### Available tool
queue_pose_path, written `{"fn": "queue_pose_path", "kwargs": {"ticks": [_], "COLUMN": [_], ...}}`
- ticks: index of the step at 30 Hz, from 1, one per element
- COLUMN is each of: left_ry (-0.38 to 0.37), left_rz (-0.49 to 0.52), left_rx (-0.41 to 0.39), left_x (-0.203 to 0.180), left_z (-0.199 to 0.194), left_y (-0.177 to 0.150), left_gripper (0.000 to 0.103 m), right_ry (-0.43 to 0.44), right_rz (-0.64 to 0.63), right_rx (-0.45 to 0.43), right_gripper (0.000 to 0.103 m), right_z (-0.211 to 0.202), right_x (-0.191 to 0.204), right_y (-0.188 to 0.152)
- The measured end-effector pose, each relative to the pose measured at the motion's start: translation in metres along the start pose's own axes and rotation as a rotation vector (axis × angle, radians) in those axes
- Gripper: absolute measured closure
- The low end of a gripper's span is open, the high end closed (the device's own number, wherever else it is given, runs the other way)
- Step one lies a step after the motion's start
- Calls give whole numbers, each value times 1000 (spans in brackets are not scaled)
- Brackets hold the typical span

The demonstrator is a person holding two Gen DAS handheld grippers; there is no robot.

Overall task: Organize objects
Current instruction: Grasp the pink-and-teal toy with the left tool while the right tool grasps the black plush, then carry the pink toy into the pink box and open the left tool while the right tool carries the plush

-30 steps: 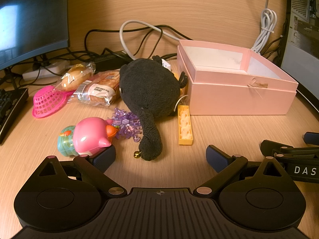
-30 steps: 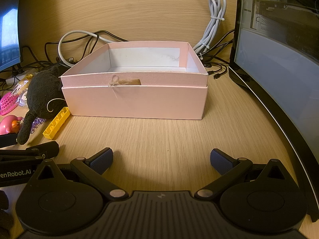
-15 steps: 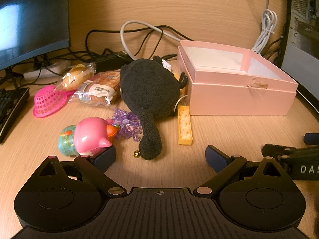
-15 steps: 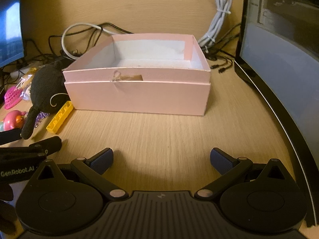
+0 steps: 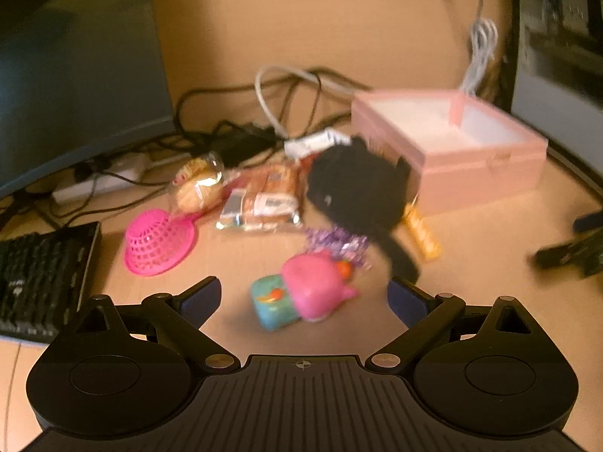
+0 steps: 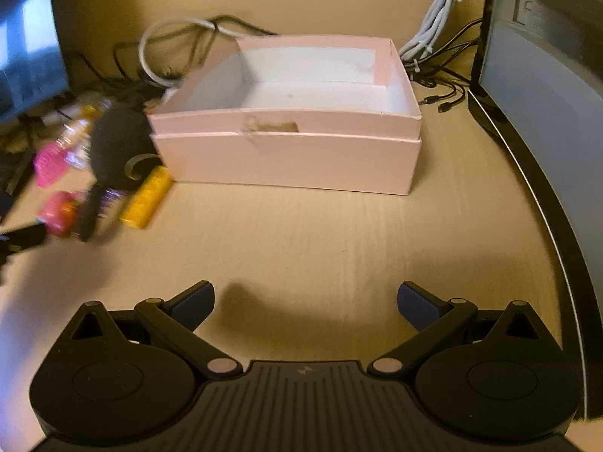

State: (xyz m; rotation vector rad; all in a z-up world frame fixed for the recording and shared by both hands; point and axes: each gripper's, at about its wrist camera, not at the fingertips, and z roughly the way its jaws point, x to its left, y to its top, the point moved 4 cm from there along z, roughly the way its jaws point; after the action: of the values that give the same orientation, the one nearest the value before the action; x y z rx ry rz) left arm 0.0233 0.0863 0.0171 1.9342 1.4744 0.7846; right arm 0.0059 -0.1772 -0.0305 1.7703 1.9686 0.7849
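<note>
Since the earlier frame, both grippers have risen and we now look down more steeply on the scene, the left view having swung leftward. We see the open pink cardboard box [image 6: 286, 150], white inside and empty, sitting flat on the light wooden desk [image 6: 320, 241]. Left of it lie the loose objects: a black plush toy [image 5: 358, 192] touching the box wall, a yellow plastic brick [image 6: 145, 199] just beside it, a purple tinsel piece [image 5: 335, 243], a pink-and-teal plastic toy [image 5: 305, 293], a pink mesh basket [image 5: 158, 243] and two wrapped bread packs [image 5: 264, 196]. The left gripper [image 5: 303, 297] hangs above the pink-and-teal toy with jaws spread and nothing between them. The right gripper [image 6: 305, 301] hovers over bare desk before the box, likewise released. Behind stand tangled cables [image 5: 241, 128], a black keyboard [image 5: 41, 275] and monitors [image 6: 546, 86]. Motion blur softens fine detail.
</note>
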Motion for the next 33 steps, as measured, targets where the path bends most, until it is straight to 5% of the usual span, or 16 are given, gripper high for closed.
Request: {"fn": "queue_pose_path", "kwargs": {"ticks": [8,10,17,25,30,33], "left_ry": [-30,-45,-53,-40,-16,-20], "left_rz": [18,14,-73,-203,-271,-300], "left_rx": [42,45,10,21,45,54], "left_x": [7,7,18,51,75,87], "left_z": [25,28,4,-48,-69,-74], "left_y": [-6,-6,-9,-27,-45,-54], "left_gripper": [5,27,36,38,38,38], "right_ry": [-11,-9,-14,24,-39,-151], "right_rz": [-50,-57,-134,-435,-599,-678], "right_rx": [-34,-44,-100,-223,-240,-222], "right_gripper": [0,0,0,0,1,16], "right_z": [-26,-31,-40,-13,33,59], "right_x": [12,15,36,136,198,217], "right_y": [-2,2,18,58,80,82]}}
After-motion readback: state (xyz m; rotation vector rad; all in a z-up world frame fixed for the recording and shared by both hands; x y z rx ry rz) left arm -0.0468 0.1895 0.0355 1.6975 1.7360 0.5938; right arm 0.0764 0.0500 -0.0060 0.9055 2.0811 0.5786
